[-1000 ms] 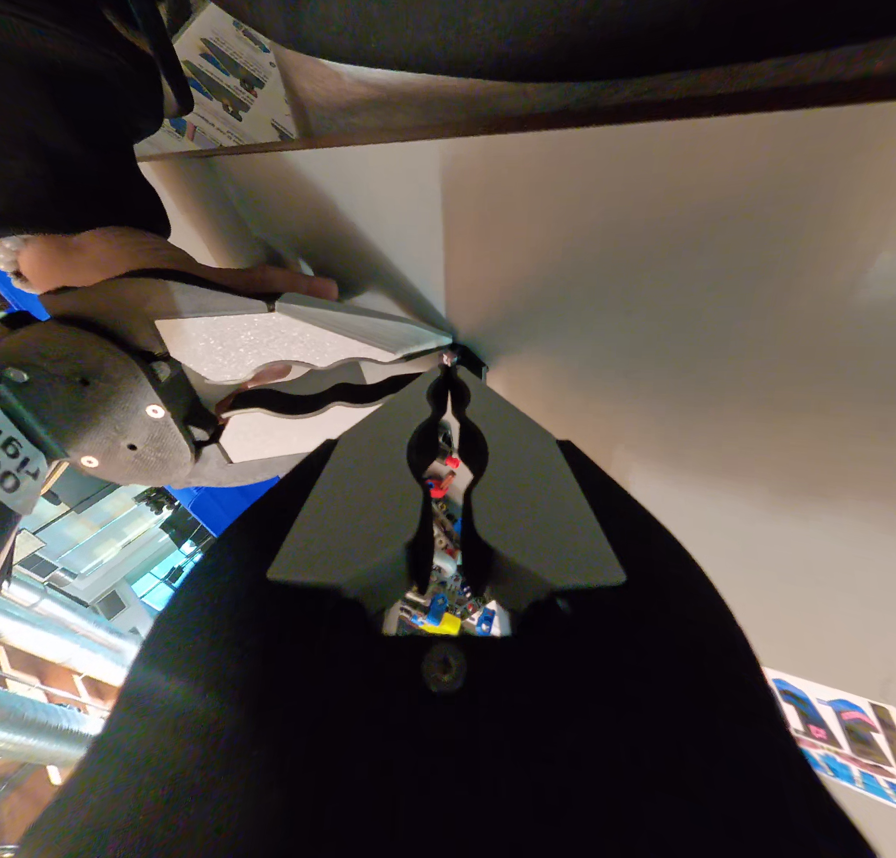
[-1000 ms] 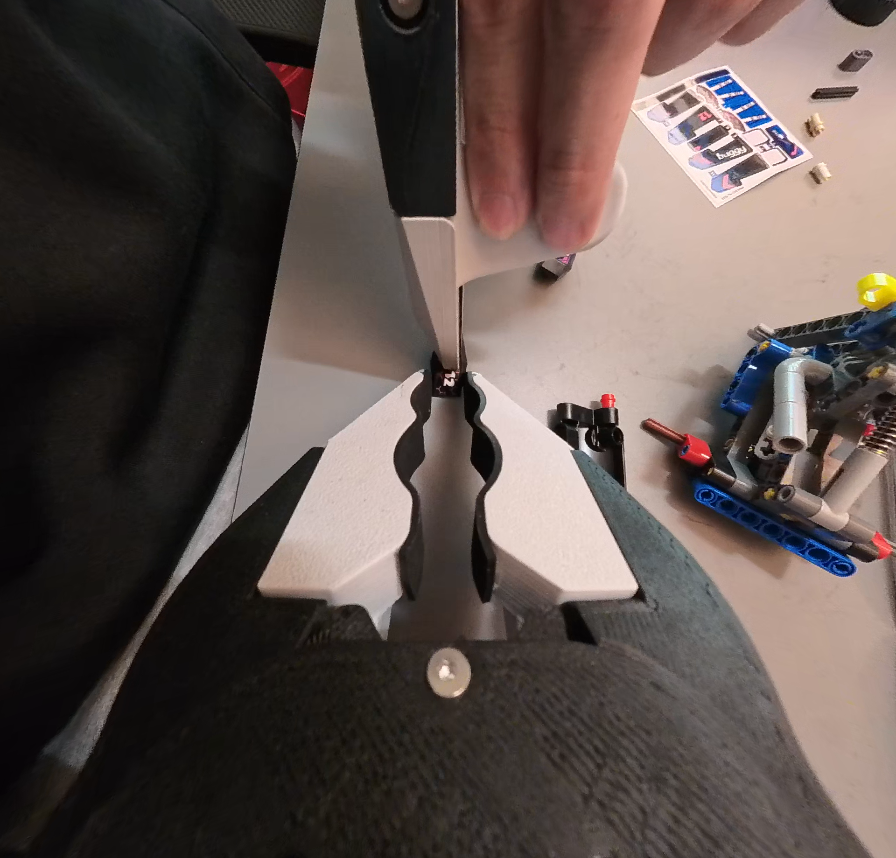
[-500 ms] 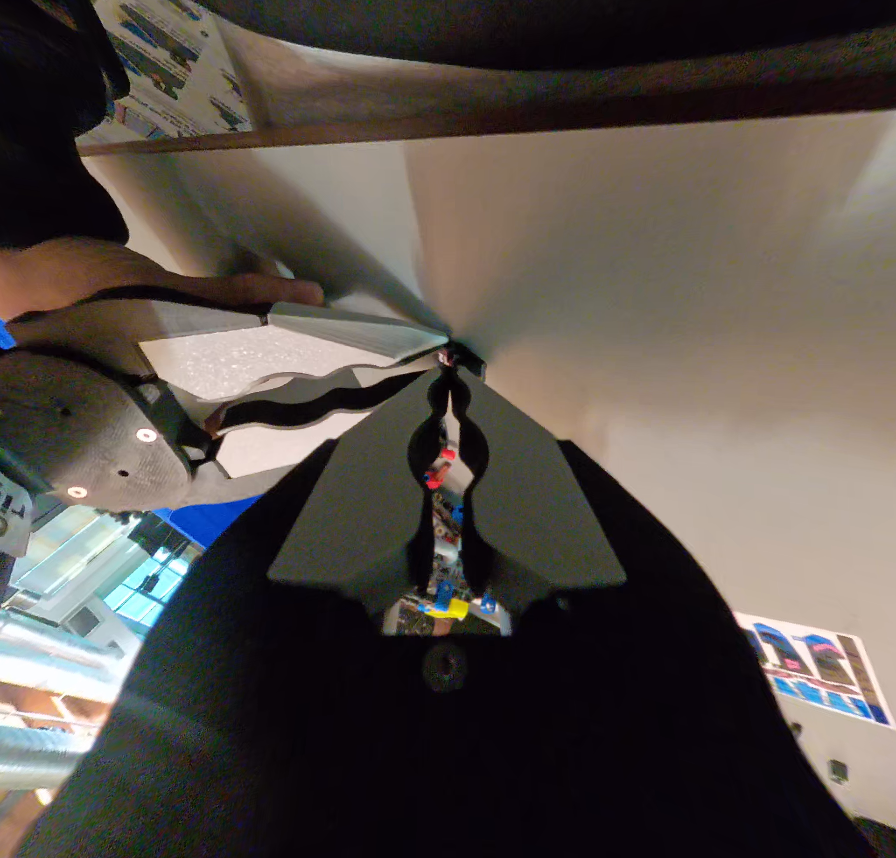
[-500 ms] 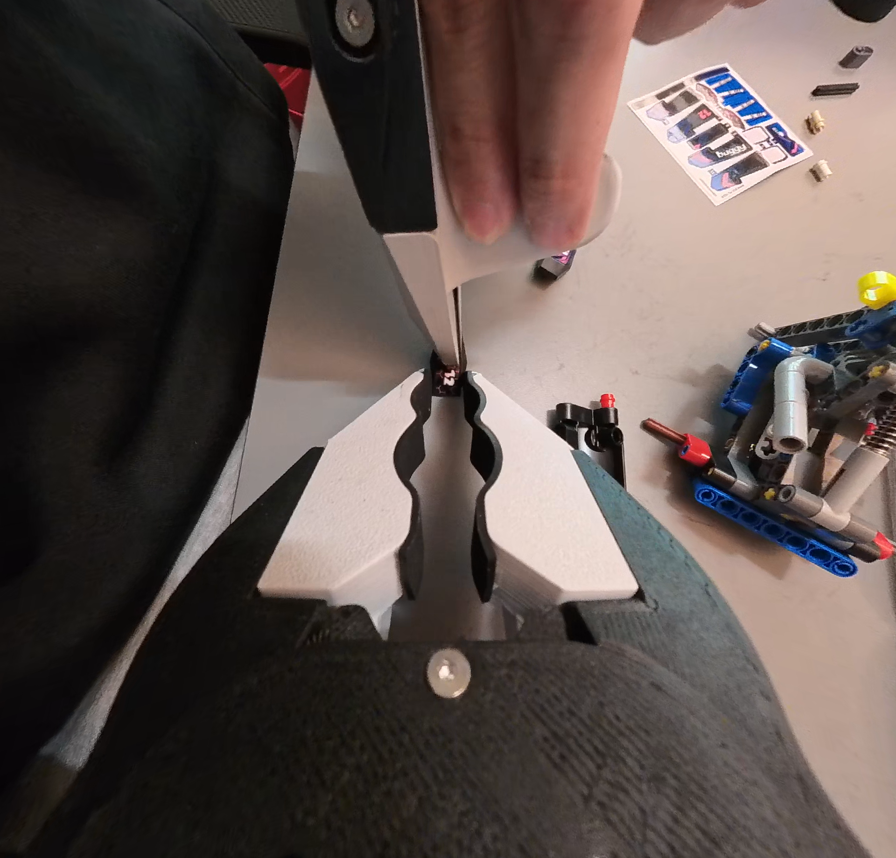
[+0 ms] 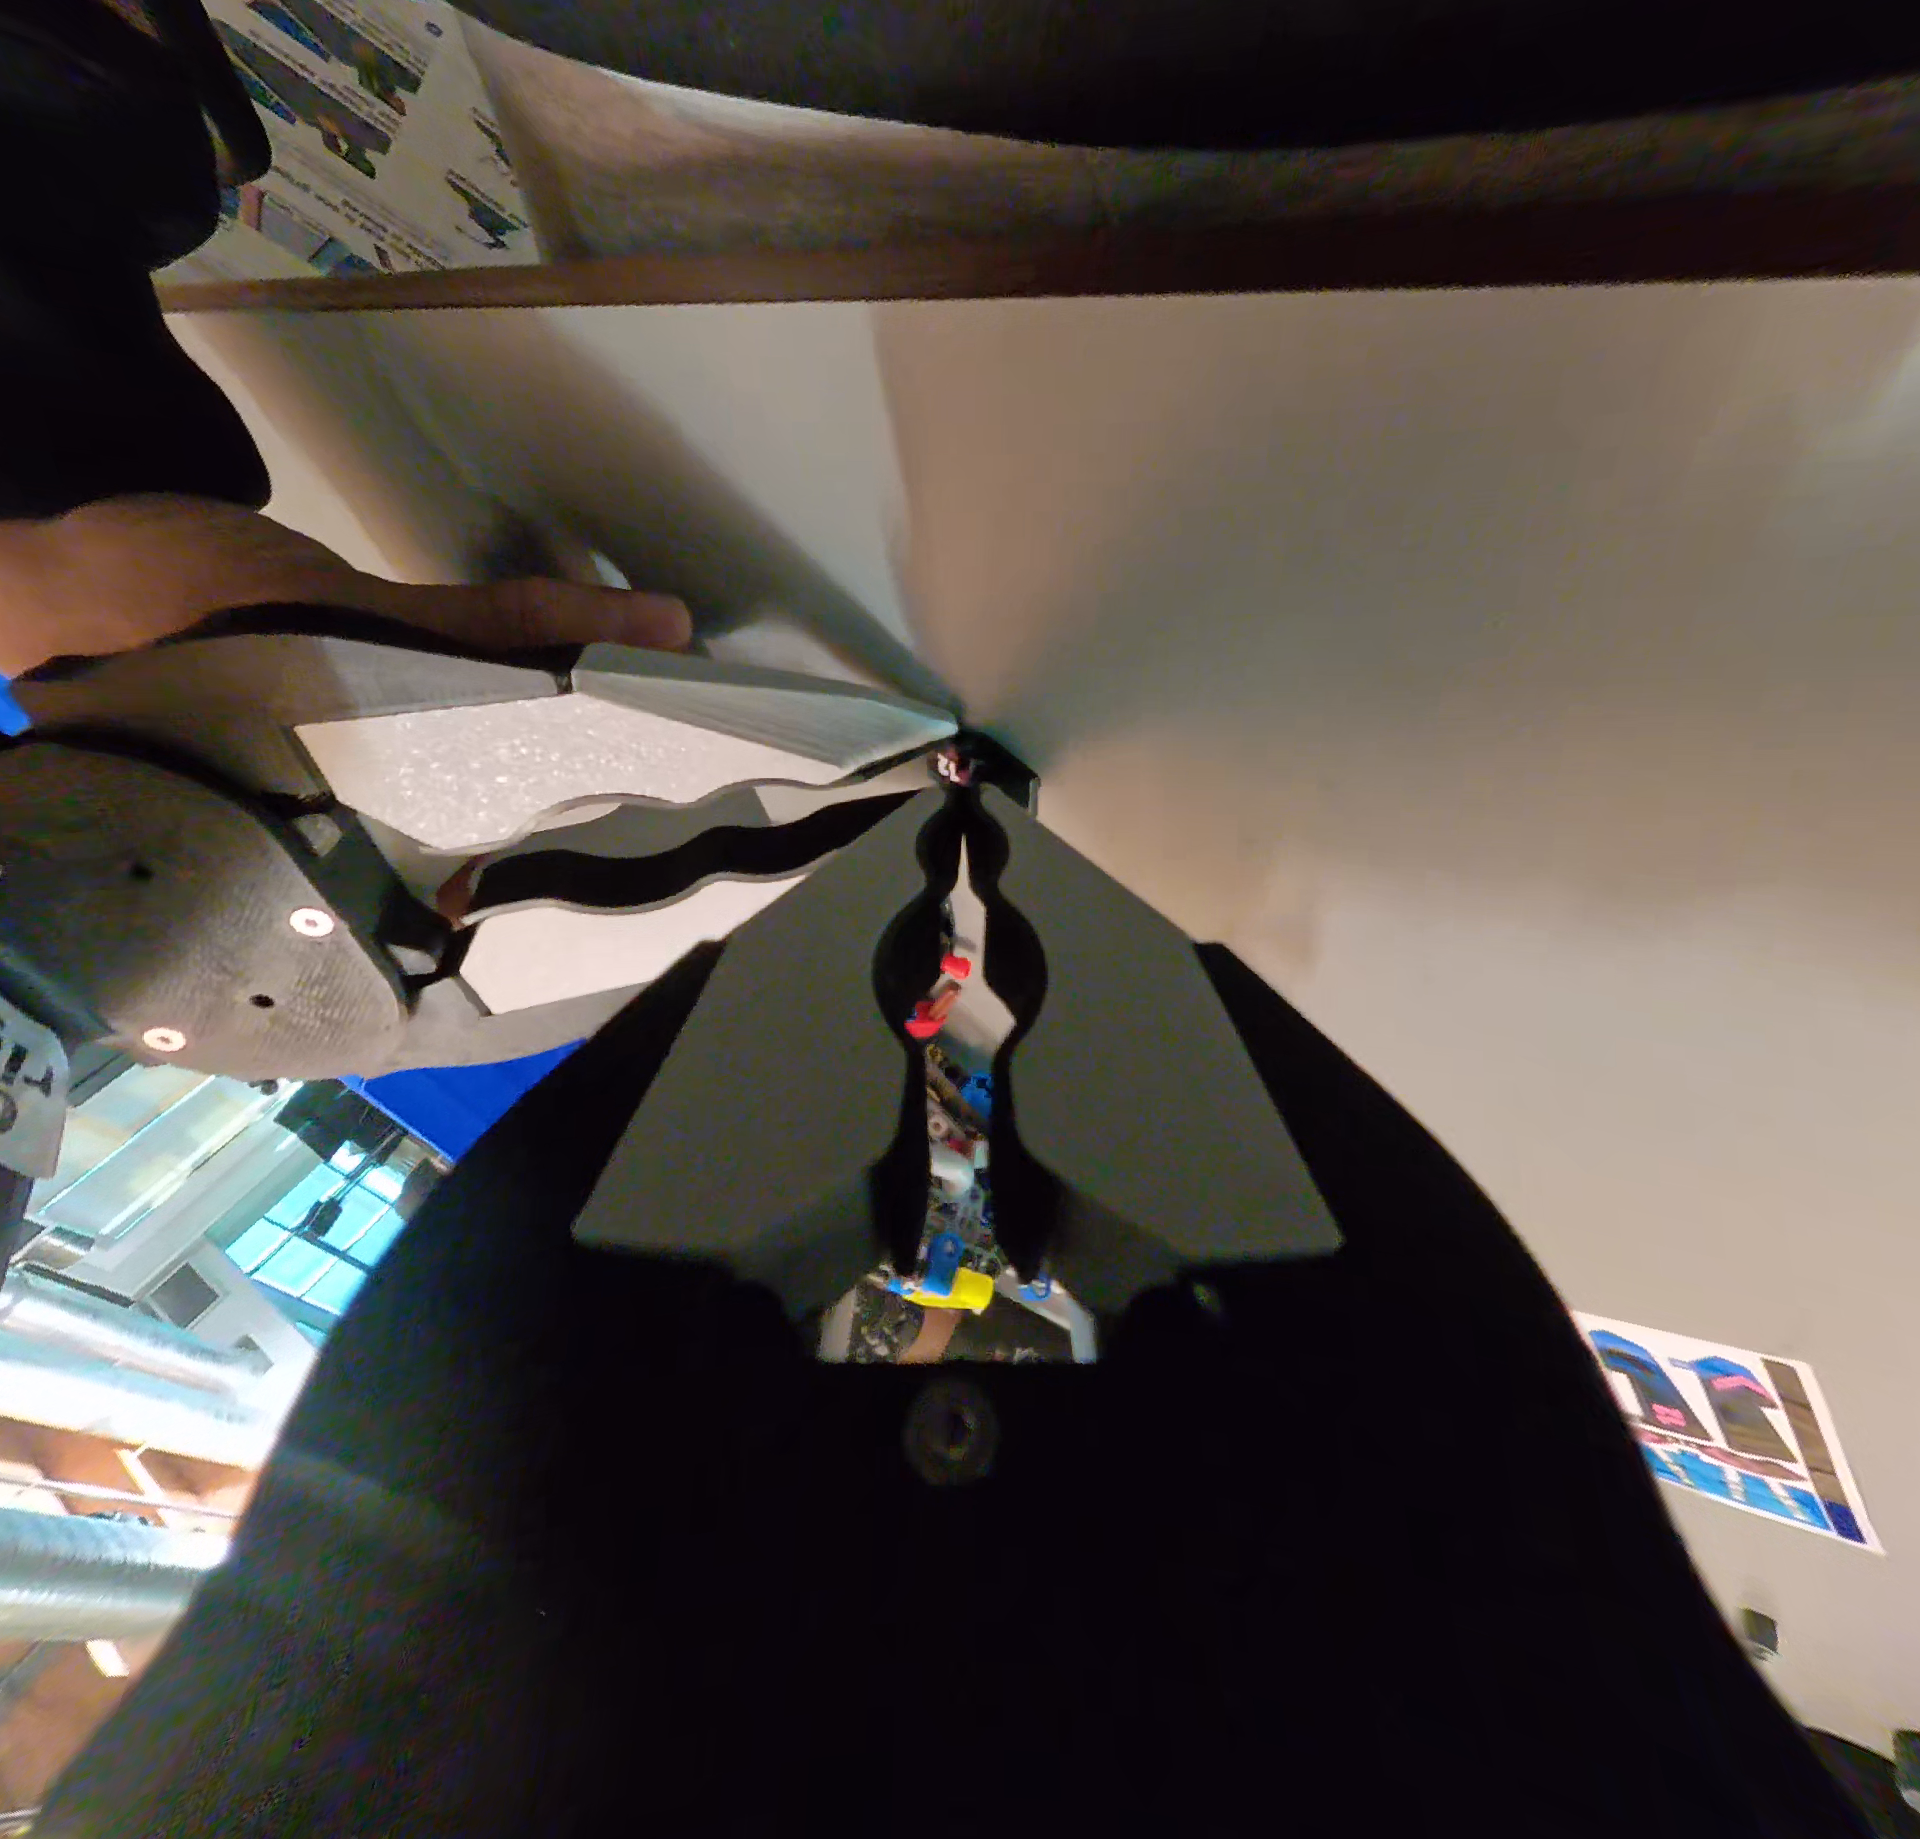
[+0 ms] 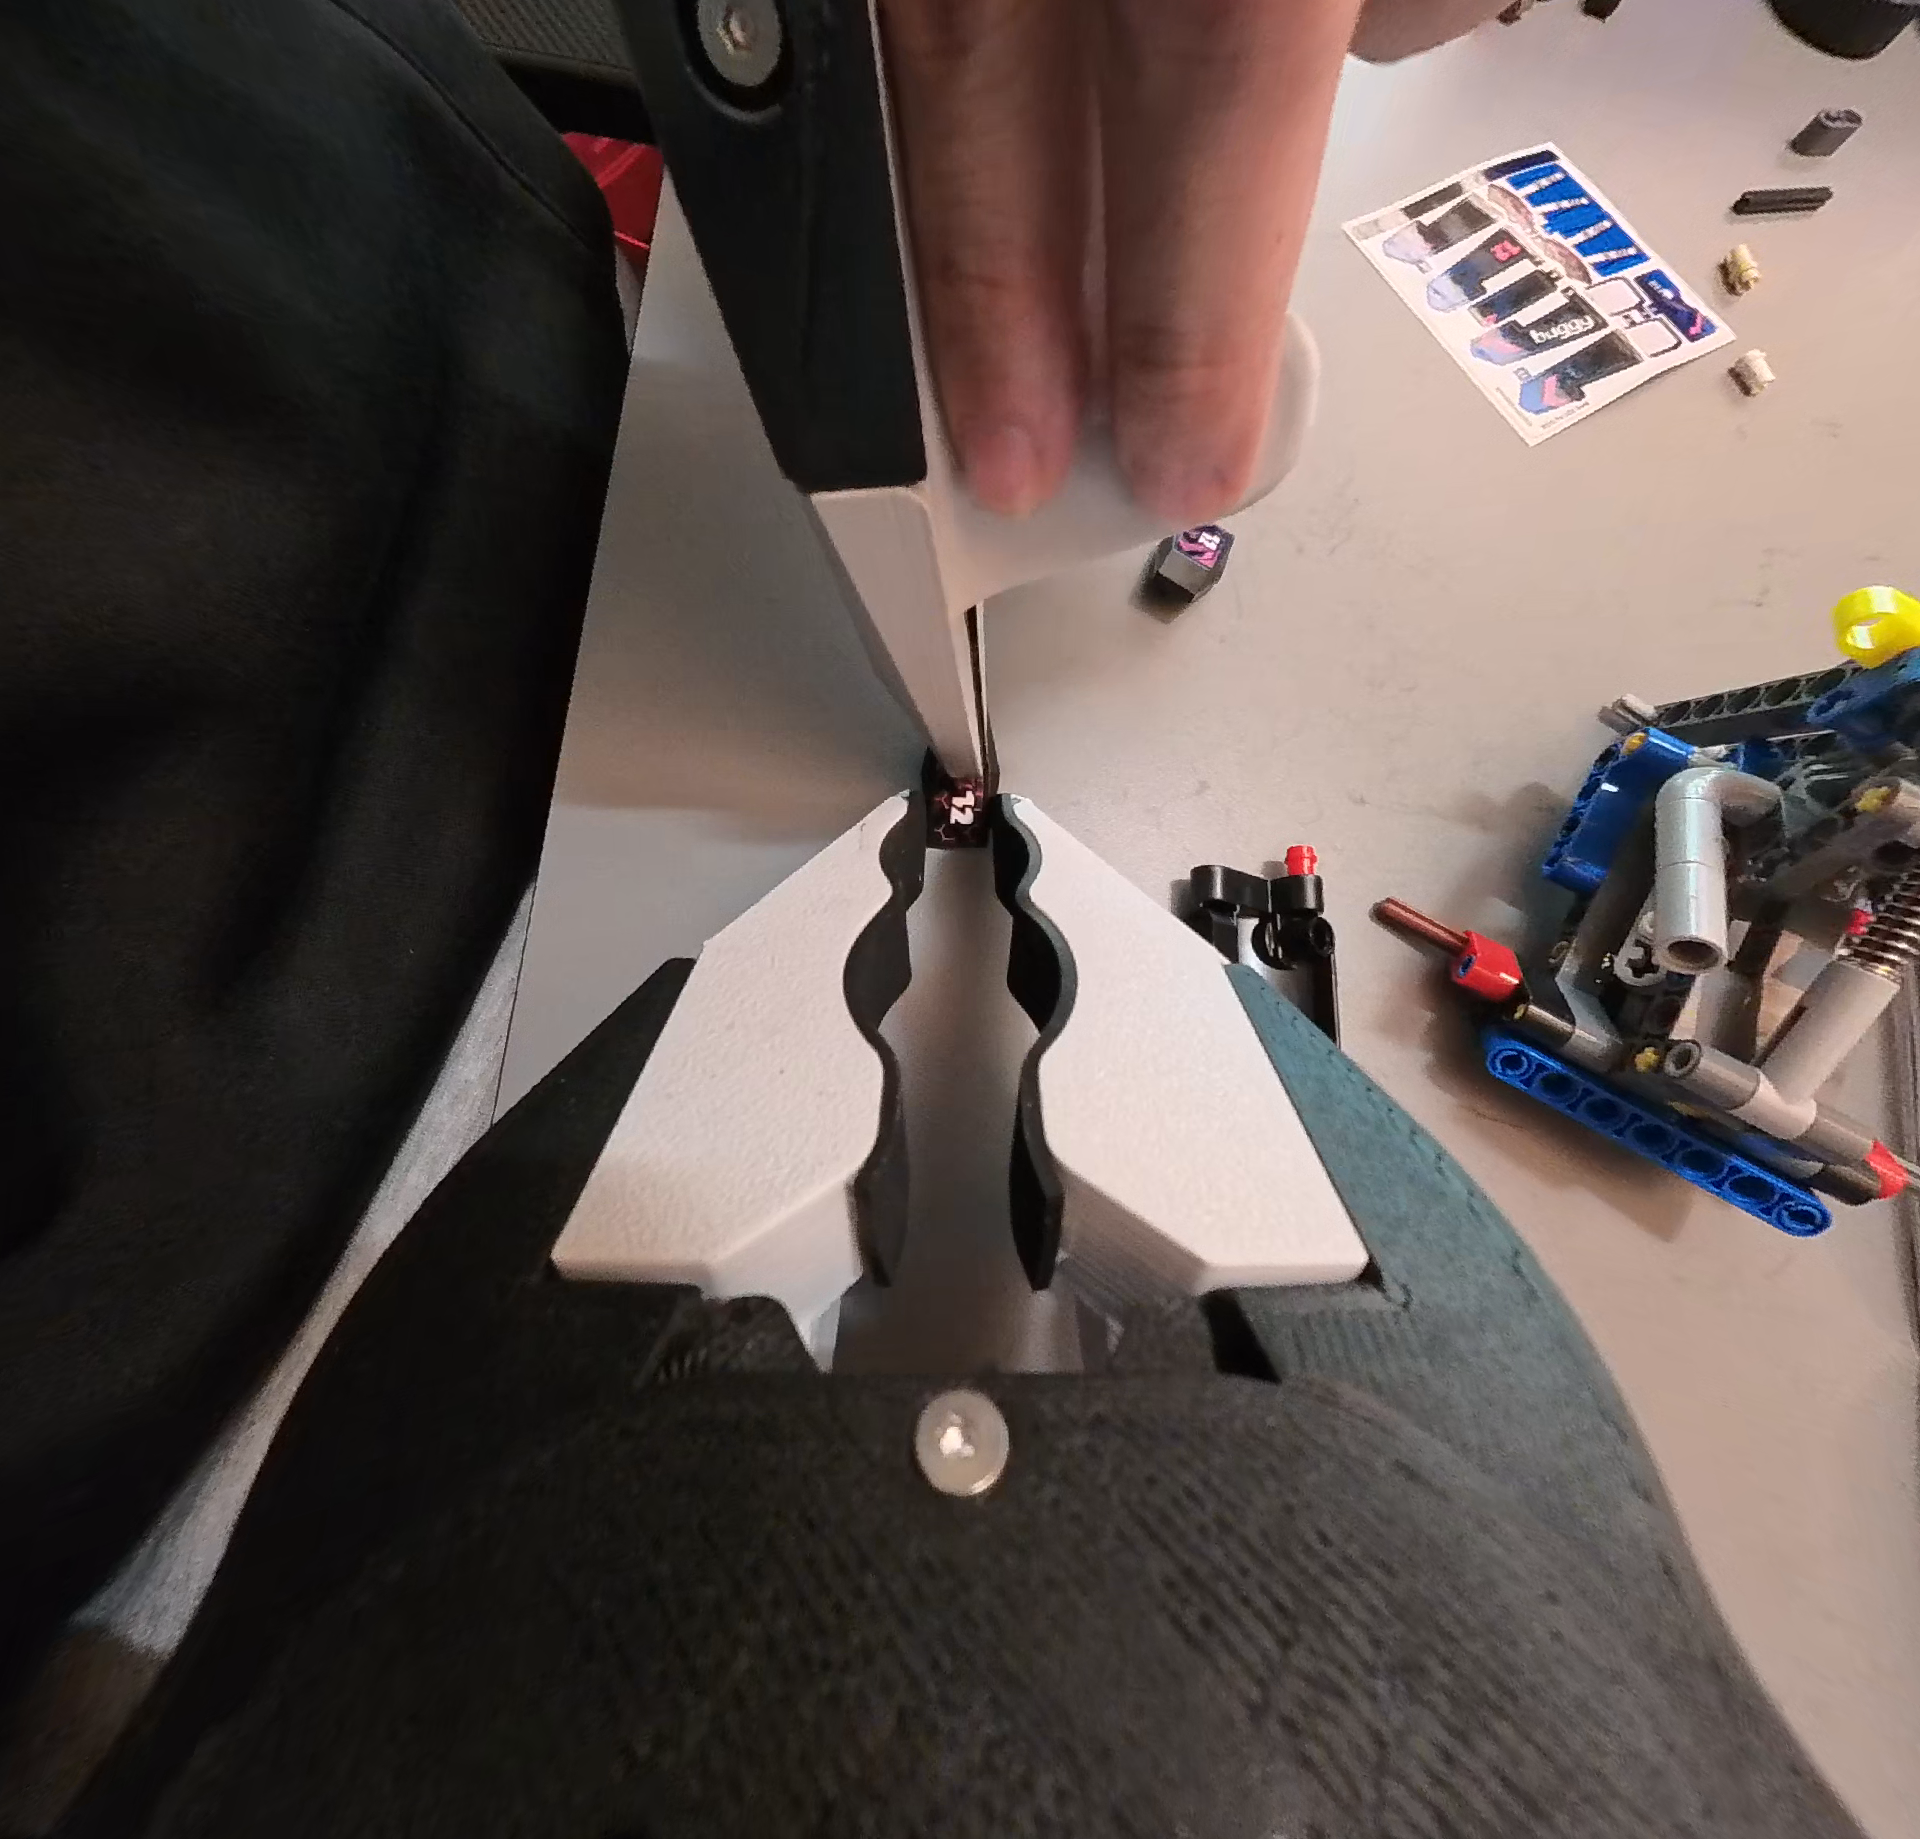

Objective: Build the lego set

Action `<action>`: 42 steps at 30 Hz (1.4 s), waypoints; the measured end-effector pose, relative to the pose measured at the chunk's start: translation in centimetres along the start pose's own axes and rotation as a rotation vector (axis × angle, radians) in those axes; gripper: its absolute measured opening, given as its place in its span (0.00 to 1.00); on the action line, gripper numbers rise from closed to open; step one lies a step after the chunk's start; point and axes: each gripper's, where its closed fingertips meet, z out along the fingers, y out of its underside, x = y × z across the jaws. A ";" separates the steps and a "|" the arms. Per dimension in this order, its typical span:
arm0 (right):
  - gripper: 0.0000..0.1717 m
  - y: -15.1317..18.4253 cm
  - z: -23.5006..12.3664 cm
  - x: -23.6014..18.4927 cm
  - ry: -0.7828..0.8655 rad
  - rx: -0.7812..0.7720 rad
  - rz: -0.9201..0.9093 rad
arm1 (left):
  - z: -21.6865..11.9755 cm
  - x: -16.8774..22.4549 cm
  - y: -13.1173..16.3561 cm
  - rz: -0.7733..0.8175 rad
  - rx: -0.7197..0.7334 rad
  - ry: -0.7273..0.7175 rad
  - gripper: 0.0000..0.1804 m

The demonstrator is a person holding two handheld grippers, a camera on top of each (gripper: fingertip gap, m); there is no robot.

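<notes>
Gripping: right gripper point(image 6: 958, 821) clamps a small black block point(image 6: 958, 815) with a printed sticker on its face between its two black pads, both pressed against the block's sides.
Left gripper: comes down from above in the right wrist view, its tips point(image 6: 971, 750) pinched together and touching the top of the block; in its own view the left gripper point(image 5: 958, 790) is clenched with the block point(image 5: 971, 763) right at its tips, and whether it pinches anything I cannot tell.
Hand: a person's fingers point(image 6: 1091, 231) wrap the left gripper's body.
Block's place: held above the pale table point(image 6: 1299, 709), close to its near edge.
Nearby on table: a second small stickered block point(image 6: 1195, 555), a black connector piece with a red pin point(image 6: 1262, 906), a blue and grey toy-brick assembly point(image 6: 1704, 979), a sticker sheet point(image 6: 1538, 288).
</notes>
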 end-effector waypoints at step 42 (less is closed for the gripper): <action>0.06 0.1 -0.2 -0.2 -0.012 -0.001 0.014 | -1.0 0.8 0.7 -1.457 0.260 -0.118 0.00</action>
